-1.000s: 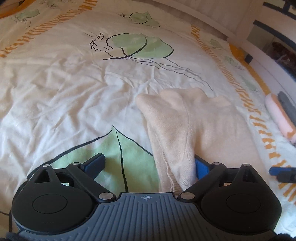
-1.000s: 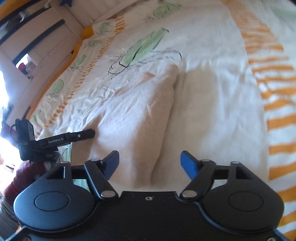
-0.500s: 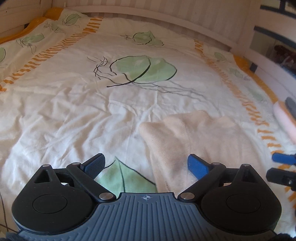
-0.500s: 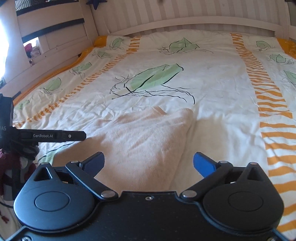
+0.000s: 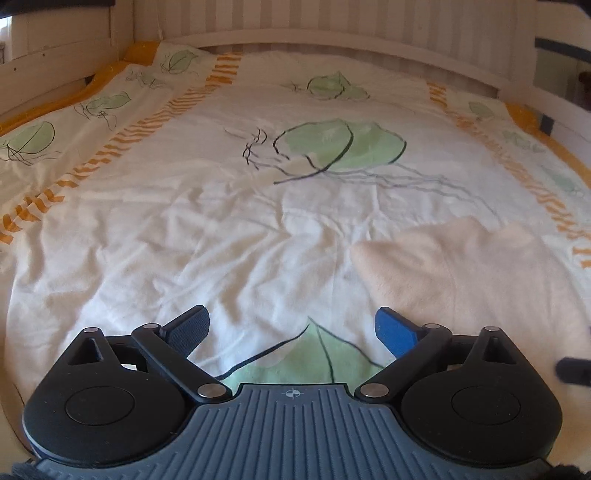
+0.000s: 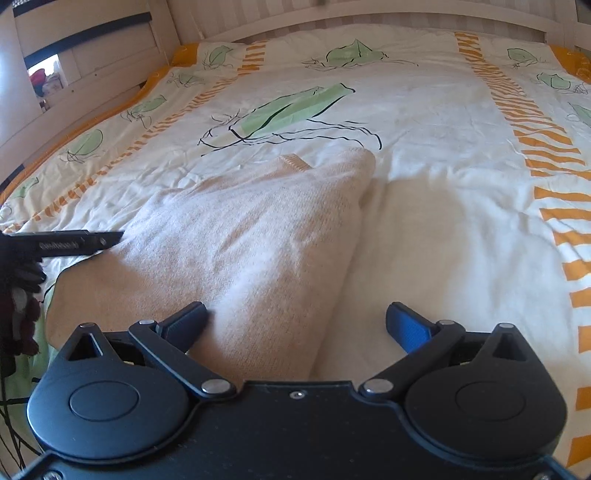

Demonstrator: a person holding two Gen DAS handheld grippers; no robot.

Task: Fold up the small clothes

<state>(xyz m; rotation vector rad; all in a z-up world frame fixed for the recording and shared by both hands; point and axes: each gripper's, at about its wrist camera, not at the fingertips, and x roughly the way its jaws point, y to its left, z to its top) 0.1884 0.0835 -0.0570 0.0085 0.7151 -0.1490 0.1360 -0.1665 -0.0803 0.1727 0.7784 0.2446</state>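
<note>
A cream knitted garment (image 6: 236, 243) lies folded on the bed cover, its ribbed hem at the far end. In the left wrist view the garment (image 5: 472, 273) lies to the right. My left gripper (image 5: 291, 328) is open and empty, held above the bare cover to the left of the garment. My right gripper (image 6: 295, 325) is open and empty, above the garment's near right edge. The left gripper's finger (image 6: 74, 242) shows at the left of the right wrist view, beside the garment.
The bed cover (image 5: 184, 229) is white with green leaf prints and orange striped bands. A white slatted bed frame (image 5: 332, 22) rises behind it. A dark blurred piece of the other gripper (image 5: 574, 371) shows at the right edge. Dark red fabric (image 6: 18, 317) hangs at the left.
Both grippers have lifted and pulled back from the garment, tilting up so the headboard shows. Both sets of jaws opened wider. The left gripper moved left, off the garment.
</note>
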